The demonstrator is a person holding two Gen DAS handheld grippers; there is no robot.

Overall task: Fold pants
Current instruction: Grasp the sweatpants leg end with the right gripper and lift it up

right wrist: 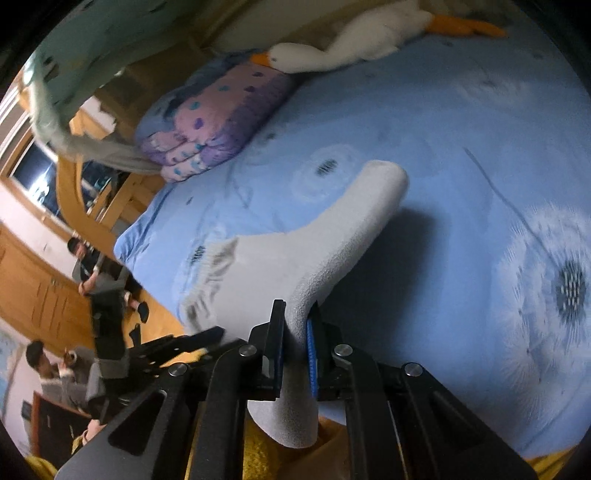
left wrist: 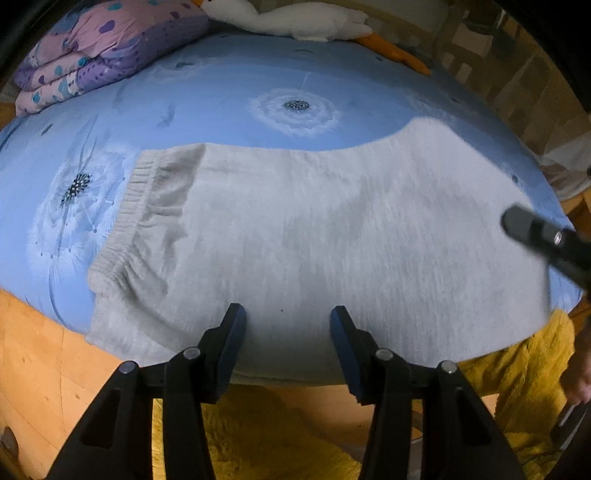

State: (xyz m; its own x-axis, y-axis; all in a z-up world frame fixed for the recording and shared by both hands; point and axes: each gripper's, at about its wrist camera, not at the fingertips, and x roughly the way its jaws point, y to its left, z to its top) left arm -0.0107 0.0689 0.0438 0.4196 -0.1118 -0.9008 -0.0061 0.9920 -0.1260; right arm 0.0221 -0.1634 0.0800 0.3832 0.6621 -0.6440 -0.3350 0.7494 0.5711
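Observation:
Light grey pants (left wrist: 295,229) lie spread across the near part of a blue bed sheet (left wrist: 221,103), with the ribbed waistband (left wrist: 125,221) at the left. My left gripper (left wrist: 288,314) hovers open over the pants' near edge, and nothing is pinched between its fingers. In the right wrist view my right gripper (right wrist: 297,314) is shut on a fold of the pants (right wrist: 332,236), raising that end off the sheet above its dark shadow. A blurred dark part of the right gripper (left wrist: 546,240) shows at the right edge of the left wrist view.
A folded purple quilt (left wrist: 103,48) and a white goose plush (left wrist: 295,18) lie at the far side of the bed. Below the near bed edge are wooden floor (left wrist: 37,369) and yellow fabric (left wrist: 517,387). People (right wrist: 85,266) sit on the floor beyond the bed's left end.

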